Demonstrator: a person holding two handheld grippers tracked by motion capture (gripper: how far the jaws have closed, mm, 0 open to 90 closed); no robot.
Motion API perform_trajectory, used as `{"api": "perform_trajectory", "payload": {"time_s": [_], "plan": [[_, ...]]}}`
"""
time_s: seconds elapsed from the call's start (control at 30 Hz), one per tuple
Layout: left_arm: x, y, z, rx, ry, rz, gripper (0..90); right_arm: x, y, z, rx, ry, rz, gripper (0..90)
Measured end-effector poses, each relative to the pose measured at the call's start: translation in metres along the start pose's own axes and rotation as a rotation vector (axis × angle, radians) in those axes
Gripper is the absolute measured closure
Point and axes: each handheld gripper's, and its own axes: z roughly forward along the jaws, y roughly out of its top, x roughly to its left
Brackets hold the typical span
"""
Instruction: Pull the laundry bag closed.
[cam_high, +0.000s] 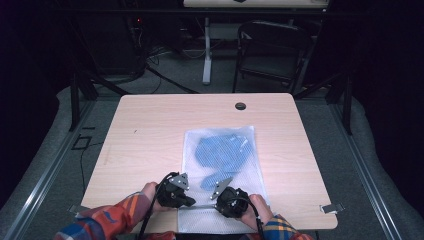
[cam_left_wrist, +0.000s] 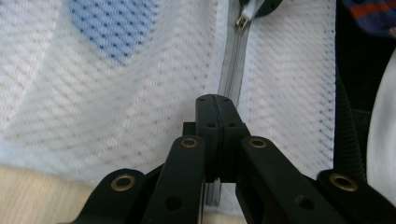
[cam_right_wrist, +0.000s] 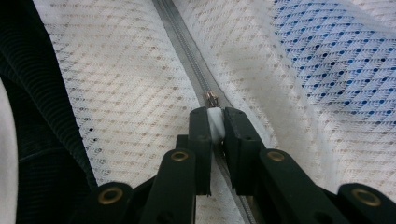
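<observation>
Mesh bag (cam_high: 222, 150) lies on the table (cam_high: 150, 135), a garment (cam_high: 220, 152) inside.

We found no text, label, brand, number or sign that could be read in any of the views. The white mesh bag (cam_high: 222, 150) carried no printing that we could make out, and neither did the blue cloth (cam_high: 220, 155) inside it. The zipper pull (cam_right_wrist: 214, 122) was plain white where we saw it in the right gripper view, and the zipper (cam_left_wrist: 232, 70) in the left gripper view bore no lettering that we could tell. The bare wood of the desk (cam_high: 150, 135) was unmarked, and the black arms of each tool showed only brass rivets.
</observation>
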Motion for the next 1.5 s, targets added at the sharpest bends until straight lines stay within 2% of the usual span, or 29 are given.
{"api": "perform_trajectory", "payload": {"time_s": [0.07, 0.1, 0.2, 0.27, 0.4, 0.47, 1.0, 1.2, 1.5], "plan": [[-0.003, 0.005, 0.003, 0.004, 0.010, 0.012, 90.0, 0.000, 0.000, 0.000, -0.007, 0.003, 0.001, 82.1], [-0.004, 0.006, 0.006, -0.006, -0.001, 0.014, 90.0, 0.000, 0.000, 0.000, -0.006, 0.002, 0.001, 82.1], [-0.006, 0.011, 0.012, -0.001, 0.002, 0.027, 90.0, 0.000, 0.000, 0.001, -0.002, 0.005, 0.001, 82.0], [-0.007, 0.012, 0.013, 0.006, 0.009, 0.029, 90.0, 0.000, 0.001, 0.002, -0.003, 0.006, 0.000, 82.0], [-0.006, 0.012, 0.021, 0.034, -0.002, 0.026, 90.0, 0.001, 0.001, 0.004, 0.001, 0.010, 0.000, 81.8], [-0.006, 0.012, 0.021, 0.032, -0.004, 0.026, 90.0, 0.001, 0.002, 0.005, 0.013, 0.007, -0.007, 81.6], [-0.004, 0.012, 0.021, 0.038, -0.009, 0.027, 90.0, 0.000, 0.005, 0.011, -0.006, 0.021, 0.020, 80.9], [-0.005, 0.012, 0.021, 0.031, -0.011, 0.030, 90.0, 0.000, 0.008, 0.013, -0.003, 0.027, 0.010, 81.5], [-0.005, 0.013, 0.021, 0.038, -0.010, 0.037, 90.0, 0.001, 0.007, 0.010, 0.021, 0.012, -0.008, 83.3]]}}
